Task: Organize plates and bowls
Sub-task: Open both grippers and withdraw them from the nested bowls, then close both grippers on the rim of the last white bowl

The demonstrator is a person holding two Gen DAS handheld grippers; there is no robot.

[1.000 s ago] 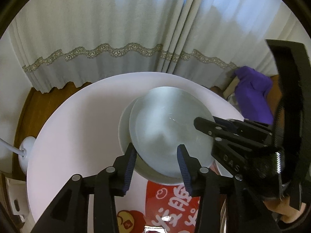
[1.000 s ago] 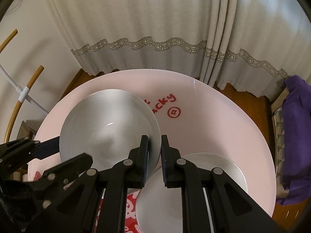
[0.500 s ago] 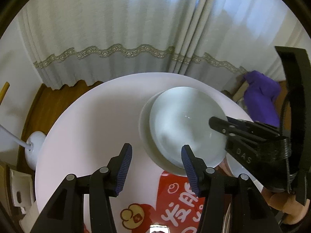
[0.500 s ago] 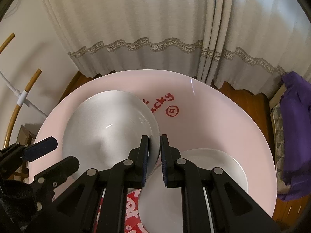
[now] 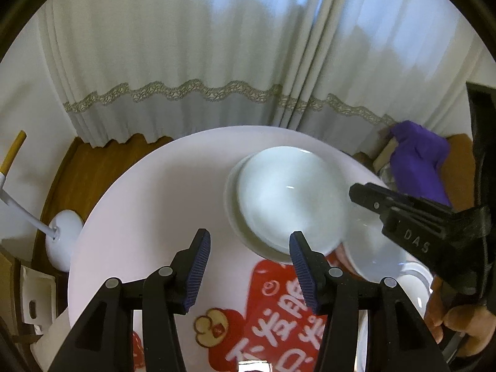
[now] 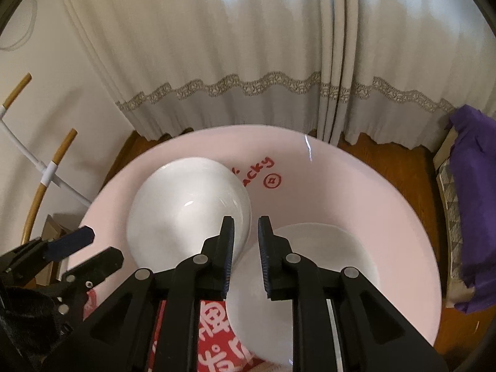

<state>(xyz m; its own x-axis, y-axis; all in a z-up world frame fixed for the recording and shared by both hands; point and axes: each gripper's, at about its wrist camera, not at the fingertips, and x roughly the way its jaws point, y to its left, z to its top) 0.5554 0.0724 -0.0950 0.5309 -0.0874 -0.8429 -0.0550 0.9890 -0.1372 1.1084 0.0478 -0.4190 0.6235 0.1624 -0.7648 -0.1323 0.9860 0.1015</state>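
Bowl stacked inside another bowl, resting on round pink table, right of centre in left view. White plate just right of stack, near edge of table. Left gripper spread wide, holding nothing, near side of stack. Right gripper parted only narrowly, empty, above gap between stack and plate. Curtain far behind; purple cloth at right.

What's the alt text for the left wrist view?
The open left gripper hovers over a round pink table, its fingers empty, just short of stacked white plates. The right gripper reaches in from the right beside another white plate; pale curtains hang behind.
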